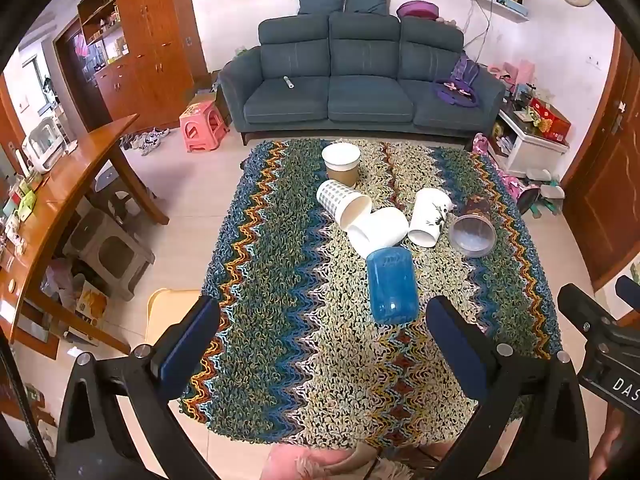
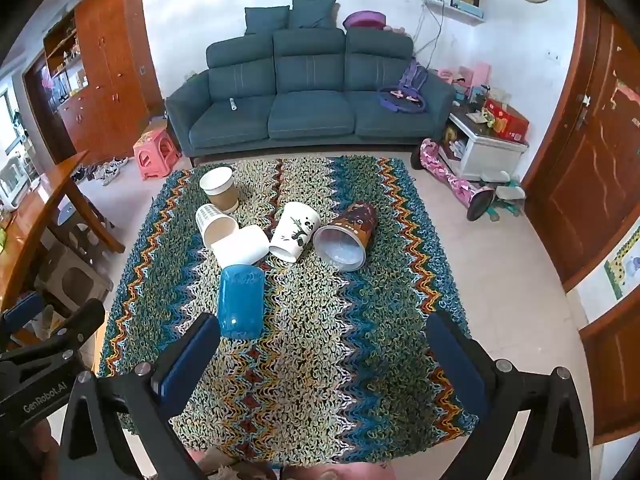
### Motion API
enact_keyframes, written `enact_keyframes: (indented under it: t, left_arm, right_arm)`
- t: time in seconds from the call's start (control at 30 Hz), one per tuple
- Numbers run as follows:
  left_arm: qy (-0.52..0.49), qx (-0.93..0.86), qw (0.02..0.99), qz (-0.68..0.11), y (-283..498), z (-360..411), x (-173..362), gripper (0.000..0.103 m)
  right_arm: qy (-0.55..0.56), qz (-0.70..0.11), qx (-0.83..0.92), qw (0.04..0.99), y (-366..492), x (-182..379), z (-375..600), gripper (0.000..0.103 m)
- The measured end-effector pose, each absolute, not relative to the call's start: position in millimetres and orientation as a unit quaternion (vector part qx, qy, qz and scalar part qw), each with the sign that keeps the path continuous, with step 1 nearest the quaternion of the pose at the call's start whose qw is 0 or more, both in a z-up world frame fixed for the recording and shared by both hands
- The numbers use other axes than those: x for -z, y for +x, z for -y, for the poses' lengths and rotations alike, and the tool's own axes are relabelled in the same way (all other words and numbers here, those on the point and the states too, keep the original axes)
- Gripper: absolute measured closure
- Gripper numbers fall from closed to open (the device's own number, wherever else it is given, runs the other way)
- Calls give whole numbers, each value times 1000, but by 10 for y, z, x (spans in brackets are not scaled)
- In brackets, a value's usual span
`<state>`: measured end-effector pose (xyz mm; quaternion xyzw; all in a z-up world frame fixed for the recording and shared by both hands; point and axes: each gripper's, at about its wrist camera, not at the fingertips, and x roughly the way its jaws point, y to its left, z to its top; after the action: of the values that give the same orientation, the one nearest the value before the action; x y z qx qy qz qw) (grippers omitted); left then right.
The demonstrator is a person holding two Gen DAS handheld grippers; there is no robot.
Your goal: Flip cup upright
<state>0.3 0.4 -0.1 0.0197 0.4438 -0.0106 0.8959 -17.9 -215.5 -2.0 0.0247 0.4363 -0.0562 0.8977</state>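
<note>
Several cups sit on a zigzag-patterned cloth [image 1: 304,320] [image 2: 320,360]. A blue translucent cup [image 1: 391,285] [image 2: 241,301] lies on its side nearest me. Behind it lie a plain white cup [image 1: 378,230] [image 2: 242,247], a checked white cup [image 1: 343,204] [image 2: 215,224], a panda cup [image 1: 429,216] [image 2: 295,231] and a brown patterned cup [image 1: 474,229] [image 2: 348,236]. A brown paper cup [image 1: 341,164] [image 2: 219,189] stands upright at the back. My left gripper [image 1: 320,340] and right gripper [image 2: 320,352] are both open and empty, above the cloth's near part.
A teal sofa [image 1: 360,76] [image 2: 308,92] stands behind the table. A wooden table [image 1: 60,208] and stools are on the left. A white cabinet [image 2: 488,152] and wooden door [image 2: 592,160] are on the right. The right gripper's body [image 1: 600,336] shows at the left view's edge.
</note>
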Motion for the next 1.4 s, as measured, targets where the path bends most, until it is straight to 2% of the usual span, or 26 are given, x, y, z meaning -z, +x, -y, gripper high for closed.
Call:
enact_keyframes:
  t: [1.4]
  left_arm:
    - [23, 7, 896, -443, -34, -4, 27, 0]
  right_arm:
    - [44, -415, 34, 908, -189, -5, 2174, 0]
